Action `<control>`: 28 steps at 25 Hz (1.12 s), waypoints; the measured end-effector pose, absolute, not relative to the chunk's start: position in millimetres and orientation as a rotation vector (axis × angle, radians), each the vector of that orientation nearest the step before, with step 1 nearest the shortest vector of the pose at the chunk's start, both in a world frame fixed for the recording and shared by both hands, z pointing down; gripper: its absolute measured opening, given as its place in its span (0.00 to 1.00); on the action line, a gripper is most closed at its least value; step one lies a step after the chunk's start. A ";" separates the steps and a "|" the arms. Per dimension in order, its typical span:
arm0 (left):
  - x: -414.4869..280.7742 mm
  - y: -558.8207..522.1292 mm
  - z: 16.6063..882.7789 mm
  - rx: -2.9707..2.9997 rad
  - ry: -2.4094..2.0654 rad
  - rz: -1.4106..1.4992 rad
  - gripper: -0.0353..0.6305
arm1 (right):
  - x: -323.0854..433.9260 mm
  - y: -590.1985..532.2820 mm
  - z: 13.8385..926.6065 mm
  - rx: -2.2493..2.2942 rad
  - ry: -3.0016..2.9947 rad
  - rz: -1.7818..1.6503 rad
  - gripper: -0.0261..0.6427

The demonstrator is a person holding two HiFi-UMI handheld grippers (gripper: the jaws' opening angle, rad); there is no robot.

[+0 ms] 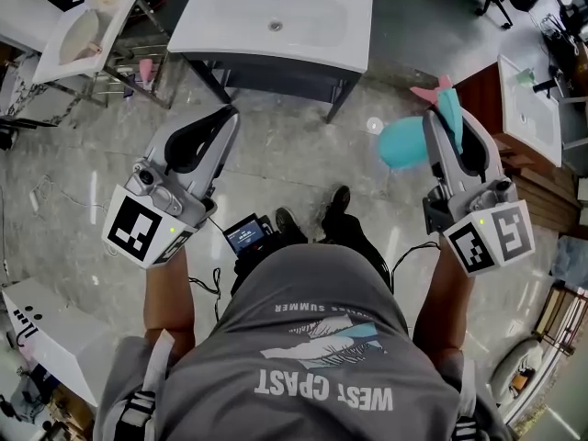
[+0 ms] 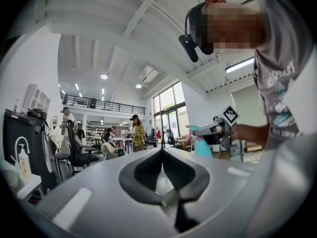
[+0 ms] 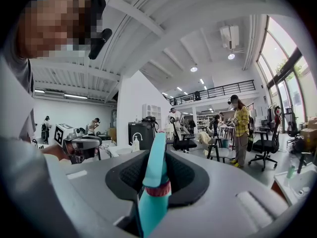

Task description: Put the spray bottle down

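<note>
The spray bottle (image 1: 404, 142) is smooth teal plastic. The left hand-held gripper (image 1: 226, 116) has a matt grey plastic shell; the floor (image 1: 276, 173) is glossy, veined stone.

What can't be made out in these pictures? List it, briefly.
- Base of the spray bottle: right gripper view, cut off by the bottom edge.
- Bottle's neck: head view, hidden behind the right gripper.
- Pink item by the small sink: head view, too small to identify.

Person: grey T-shirt (image 1: 322, 356) with white lettering and a teal-and-white print; black shoes (image 1: 335, 200). Left gripper (image 1: 220, 123) and right gripper (image 1: 447, 122): 2 grey shells with black-lined jaws, each carrying 1 black-and-white marker cube (image 1: 138, 228). Thin black cables (image 1: 209, 288) run near a small waist screen (image 1: 246, 235).
</note>
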State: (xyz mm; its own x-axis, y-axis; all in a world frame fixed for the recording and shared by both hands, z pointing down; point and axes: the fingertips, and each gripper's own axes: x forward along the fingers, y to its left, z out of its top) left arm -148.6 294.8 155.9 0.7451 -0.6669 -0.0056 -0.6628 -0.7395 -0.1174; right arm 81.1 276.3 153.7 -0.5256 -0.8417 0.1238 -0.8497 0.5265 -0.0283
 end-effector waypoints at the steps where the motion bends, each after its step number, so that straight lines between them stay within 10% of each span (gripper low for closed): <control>1: -147.5 291.5 157.9 -2.831 1.085 -0.061 0.06 | 82.8 272.5 154.1 1.480 -2.663 0.130 0.18; 28: -37.7 154.3 161.8 -2.763 1.250 -0.152 0.06 | 180.5 108.8 173.8 1.315 -2.796 0.215 0.18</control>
